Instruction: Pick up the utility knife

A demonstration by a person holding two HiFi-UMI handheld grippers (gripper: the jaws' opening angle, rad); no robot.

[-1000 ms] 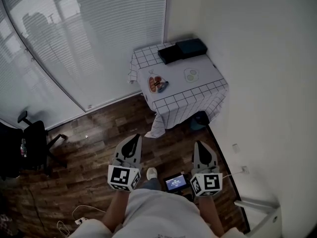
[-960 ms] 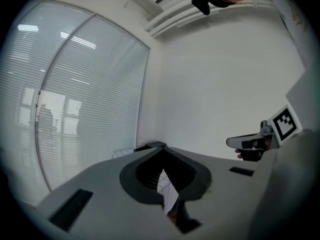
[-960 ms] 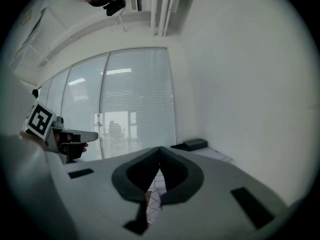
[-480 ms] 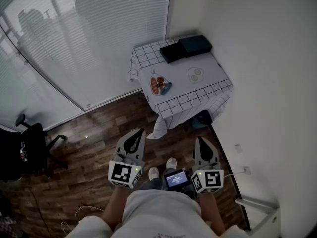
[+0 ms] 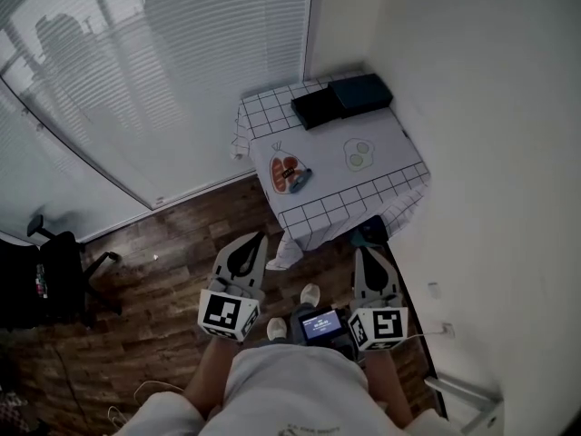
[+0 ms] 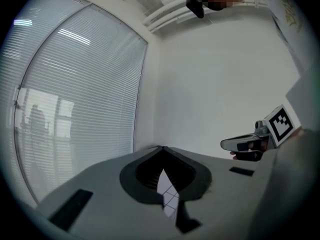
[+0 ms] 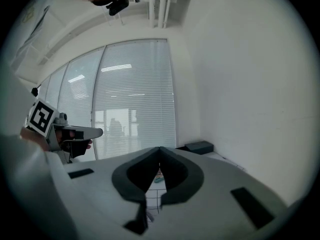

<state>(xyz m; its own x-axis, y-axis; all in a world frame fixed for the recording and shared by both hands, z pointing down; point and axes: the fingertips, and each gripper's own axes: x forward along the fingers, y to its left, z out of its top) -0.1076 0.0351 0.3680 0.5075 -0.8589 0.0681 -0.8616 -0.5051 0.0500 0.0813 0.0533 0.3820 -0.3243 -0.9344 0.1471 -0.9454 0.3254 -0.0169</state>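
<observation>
While the left tongs and right tongs sit pressed together and empty, the step in hand looks like the approach to the table, well ahead. The utility knife, probably on it, is too small to tell; next, close in and spread one pair.

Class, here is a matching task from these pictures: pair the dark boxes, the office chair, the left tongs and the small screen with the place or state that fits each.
Column one:
1 dark boxes
2 office chair
3 left tongs
4 small screen

Column two:
A shut, with nothing between them
B on the wood floor, at the head view's left edge
C at the far end of the checked table
D between the left tongs and the right tongs

Pairs: 1-C, 2-B, 3-A, 4-D.
</observation>
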